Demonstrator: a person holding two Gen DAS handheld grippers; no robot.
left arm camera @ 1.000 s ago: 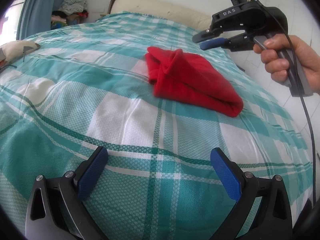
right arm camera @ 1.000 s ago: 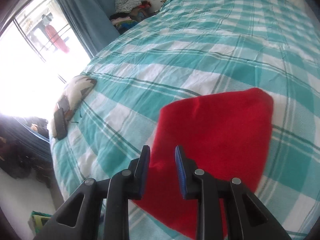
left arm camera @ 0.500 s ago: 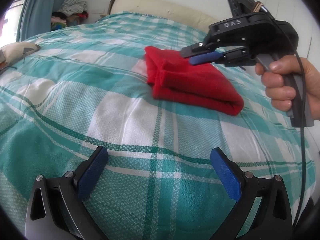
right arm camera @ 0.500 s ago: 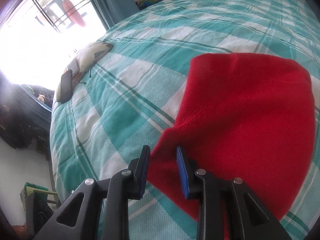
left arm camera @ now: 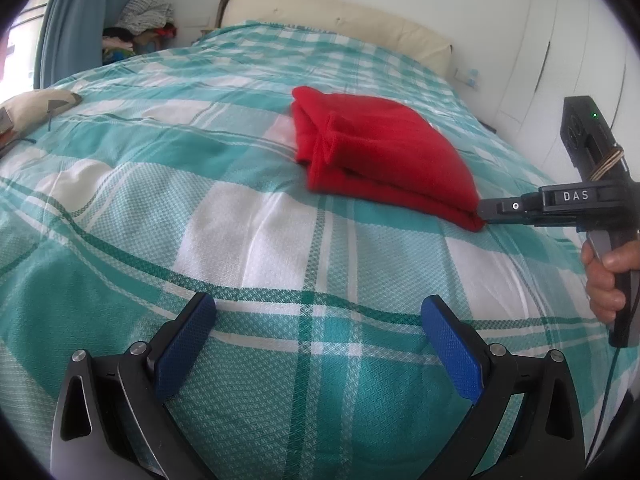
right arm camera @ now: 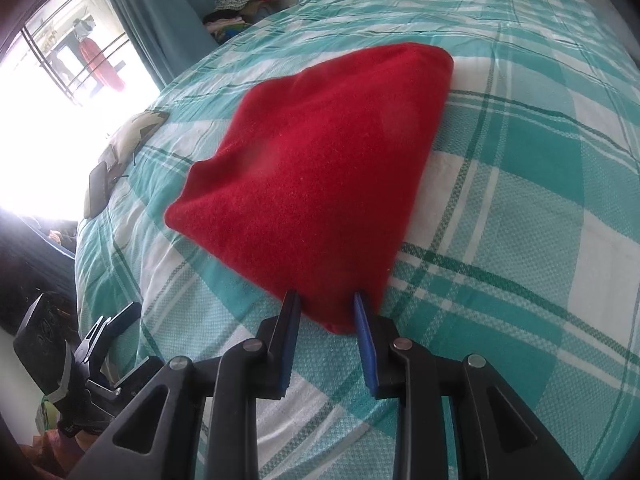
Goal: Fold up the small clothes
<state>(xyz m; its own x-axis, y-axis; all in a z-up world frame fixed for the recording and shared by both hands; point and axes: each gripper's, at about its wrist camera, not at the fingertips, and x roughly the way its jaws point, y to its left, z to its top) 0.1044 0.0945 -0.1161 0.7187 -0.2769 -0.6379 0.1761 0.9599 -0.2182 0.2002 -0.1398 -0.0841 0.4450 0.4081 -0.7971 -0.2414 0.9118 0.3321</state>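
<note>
A folded red garment [left arm camera: 384, 152] lies on the teal-and-white checked bedspread [left arm camera: 248, 240], a little right of the middle. In the right wrist view the red garment [right arm camera: 320, 160] fills the centre, its near corner pointing at me. My right gripper [right arm camera: 324, 296] straddles that corner; its jaws stand narrowly apart, cloth lies between them, and no squeeze on it shows. From the left wrist view, the right gripper [left arm camera: 482, 212] lies low at the garment's right corner, held by a hand [left arm camera: 604, 276]. My left gripper [left arm camera: 317, 301] hovers wide open over bare bedspread, well short of the garment.
A cream headboard [left arm camera: 340, 20] bounds the far end of the bed. At the left edge lie a patterned cushion [right arm camera: 132, 136] and a dark phone [right arm camera: 96, 192]. A pile of clothes [left arm camera: 140, 28] sits beside the blue curtain [left arm camera: 88, 12]. White wardrobe doors [left arm camera: 560, 60] stand to the right.
The right gripper has come down from above the garment and drawn back to its near right corner, which now lies between the fingers. The left gripper has stayed put.
</note>
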